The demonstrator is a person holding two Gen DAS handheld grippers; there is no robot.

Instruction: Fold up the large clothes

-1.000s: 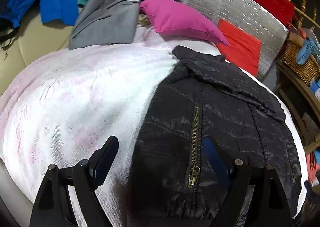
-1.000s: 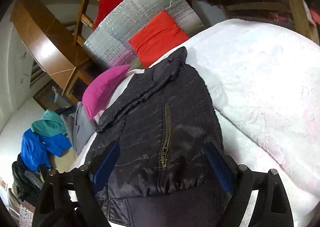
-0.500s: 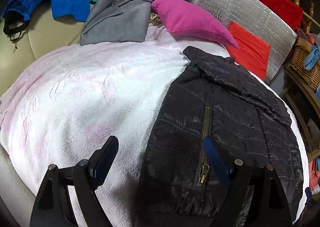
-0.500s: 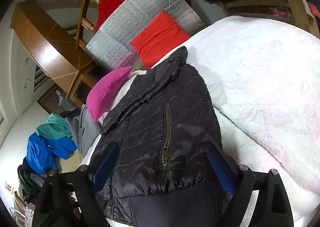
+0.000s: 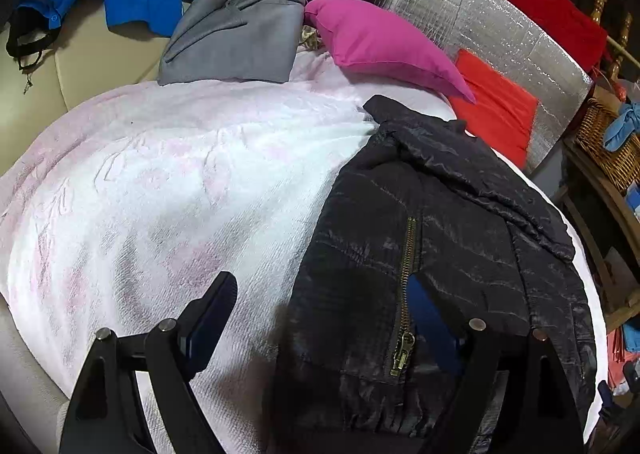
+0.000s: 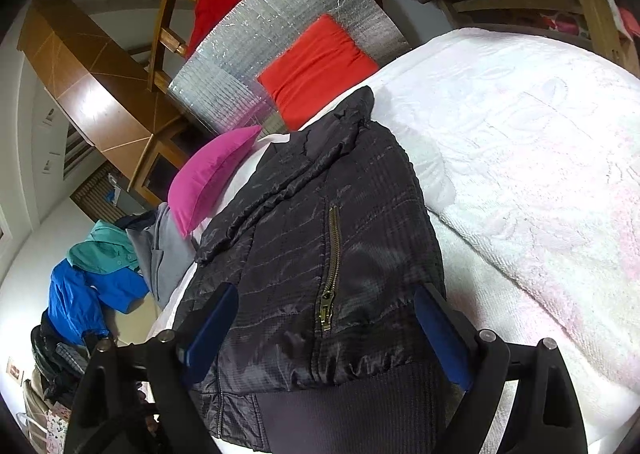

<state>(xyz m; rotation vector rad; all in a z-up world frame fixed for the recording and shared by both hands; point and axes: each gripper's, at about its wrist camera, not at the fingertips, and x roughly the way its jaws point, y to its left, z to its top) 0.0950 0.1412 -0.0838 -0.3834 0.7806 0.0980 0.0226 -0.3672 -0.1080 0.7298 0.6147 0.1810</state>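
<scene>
The black jacket (image 5: 440, 238) lies front-up on the pink-and-white blanket (image 5: 160, 182) covering the bed, collar toward the magenta pillow (image 5: 380, 42), ribbed hem (image 6: 352, 410) nearest both cameras, brass zipper (image 6: 330, 274) closed.

The left gripper (image 5: 320, 314) straddles the jacket's left edge near the hem; its fingers (image 5: 208, 318) stand wide apart and hold nothing. The right gripper (image 6: 328, 334) hovers over the hem, fingers equally wide, gripping nothing.

The step in hand appears to be the approach for a first fold. For a clean result, each gripper should take one hem corner, pinching through both fabric layers. The slick shell is likely to slip, so a deep bite is advisable. Both corners should be lifted together toward the collar.

Compared with a second ago, the left view frames the jacket slightly further right; both finger openings are unchanged.
</scene>
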